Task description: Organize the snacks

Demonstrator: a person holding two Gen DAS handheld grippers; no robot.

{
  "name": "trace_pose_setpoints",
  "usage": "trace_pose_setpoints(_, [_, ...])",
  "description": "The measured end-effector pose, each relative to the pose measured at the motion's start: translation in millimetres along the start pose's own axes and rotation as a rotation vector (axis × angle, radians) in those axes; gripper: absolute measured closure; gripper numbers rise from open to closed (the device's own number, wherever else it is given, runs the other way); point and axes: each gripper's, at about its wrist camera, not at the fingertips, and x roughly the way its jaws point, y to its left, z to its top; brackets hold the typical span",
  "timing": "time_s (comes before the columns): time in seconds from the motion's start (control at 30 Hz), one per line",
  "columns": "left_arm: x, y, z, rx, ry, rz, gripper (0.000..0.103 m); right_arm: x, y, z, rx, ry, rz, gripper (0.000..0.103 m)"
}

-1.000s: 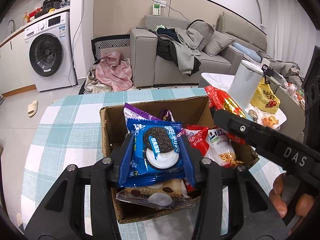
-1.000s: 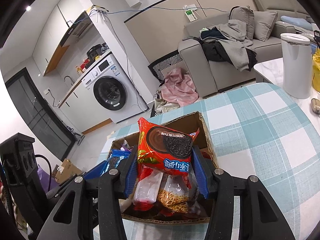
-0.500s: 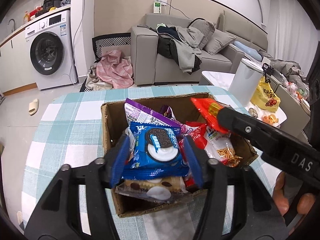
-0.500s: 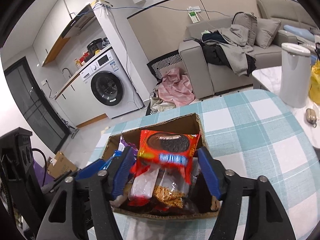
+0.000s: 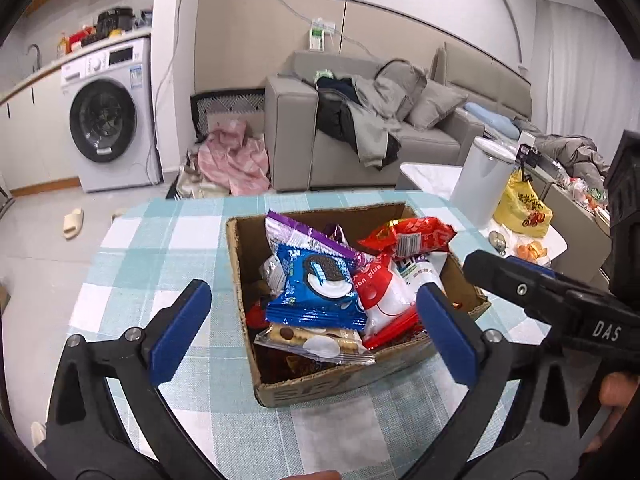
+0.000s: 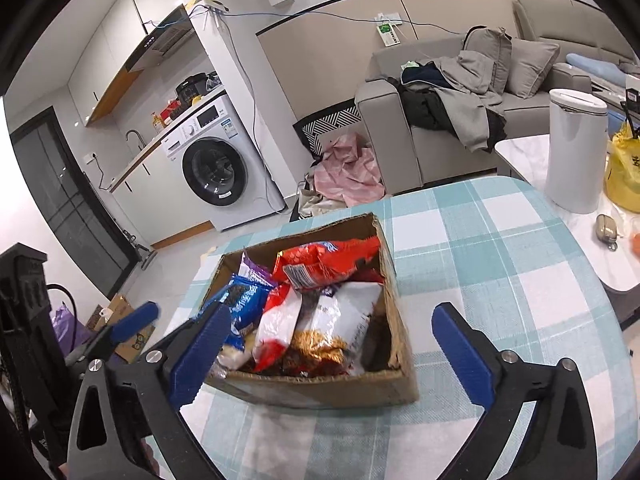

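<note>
Snacks fill the cardboard box (image 5: 344,384) that sits on the checked table (image 5: 160,256), and we read this as the release step — both pairs of tongs are opening, nothing between their pads. In the left wrist view our left tongs (image 5: 312,328) spread wide on either side of the box's near end, clear of the blue cookie pack (image 5: 316,288) that lies on top of the pile near the left wall. In the right wrist view our right tongs (image 6: 328,348) stand just as wide over the box's near edge, and the red cookie pack (image 6: 324,264) rests across the far end, tilted against the far wall. Beneath these we see a purple-edged packet (image 5: 304,236) toward the far left, a clear wrapper of biscuits (image 5: 312,340) at the near edge, a red-and-white bag (image 6: 276,320), and a white bag of golden strips (image 6: 336,320) by the right wall. The box looks heaped nearly to its rim. We judge both packs delivered; next we would draw both tongs back and look for any snack not yet boxed — none shows on the table here.
</note>
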Motion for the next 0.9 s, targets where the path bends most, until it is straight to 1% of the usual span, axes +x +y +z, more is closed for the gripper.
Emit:
trace_pose_setpoints(0.07, [-9.4, -1.3, -4.0, 0.007, -0.013, 0.002, 0.001, -3.5, 1.6, -2.9, -0.015, -0.006, 0.007, 0.000])
trace_pose_setpoints(0.2, [-21.7, -1.1, -12.3, 0.005, -0.015, 0.008, 0.001, -9.6, 5.5, -9.4, -0.048, -0.014, 0.023, 0.000])
trace_pose_setpoints(0.43, [-32.4, 8.1, -27.2, -0.039, -0.031, 0.016, 0.001, -18.0, 4.0, -23.7, -0.091, -0.030, 0.027, 0.000])
trace_pose_setpoints(0.63, [-37.0, 14.8, -44.3, -0.039, -0.054, 0.059, 0.001, -25.4, -1.8, -44.9, -0.139, -0.061, 0.049, 0.000])
trace_pose_setpoints(0.73, [-39.6, 16.5, -55.1, -0.030, -0.061, 0.066, 0.001, -28.7, -4.9, -56.2, -0.160, -0.077, 0.055, 0.000])
trace_pose_setpoints(0.9, [-46.0, 20.6, -74.3, -0.028, -0.093, 0.072, 0.001, -32.8, -6.0, -75.1, -0.207, -0.099, 0.042, 0.000])
